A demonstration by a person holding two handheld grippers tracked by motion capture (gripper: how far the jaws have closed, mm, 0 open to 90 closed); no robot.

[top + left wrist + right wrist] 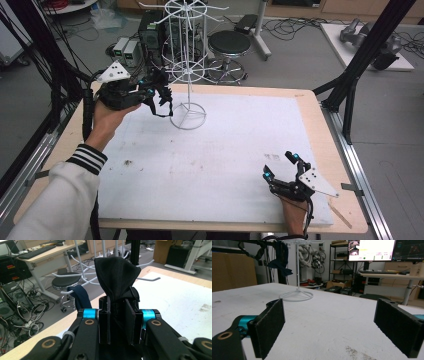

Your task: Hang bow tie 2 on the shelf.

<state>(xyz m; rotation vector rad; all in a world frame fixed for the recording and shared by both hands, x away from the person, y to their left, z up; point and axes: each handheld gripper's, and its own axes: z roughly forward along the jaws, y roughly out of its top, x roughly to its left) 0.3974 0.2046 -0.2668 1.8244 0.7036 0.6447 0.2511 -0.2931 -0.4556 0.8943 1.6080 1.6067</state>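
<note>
My left gripper point(156, 91) is raised over the table's far left, next to a white wire rack point(188, 65). It is shut on a black cloth point(116, 277) that bunches up out of the jaws and dangles below them point(163, 104). A dark blue cloth point(80, 297) hangs on one rack arm just beyond. In the left gripper view the gripper point(120, 305) points at the rack's hooks point(148, 278). My right gripper point(280, 165) rests at the near right of the white mat point(215, 160), open, with nothing between its pads point(270, 325).
The rack's ring base point(188, 116) stands on the mat's far side. A black stool point(229, 45) and computer cases point(127, 50) sit on the floor behind the table. Black frame posts point(360, 55) rise at the right. The wooden table edge point(325, 130) borders the mat.
</note>
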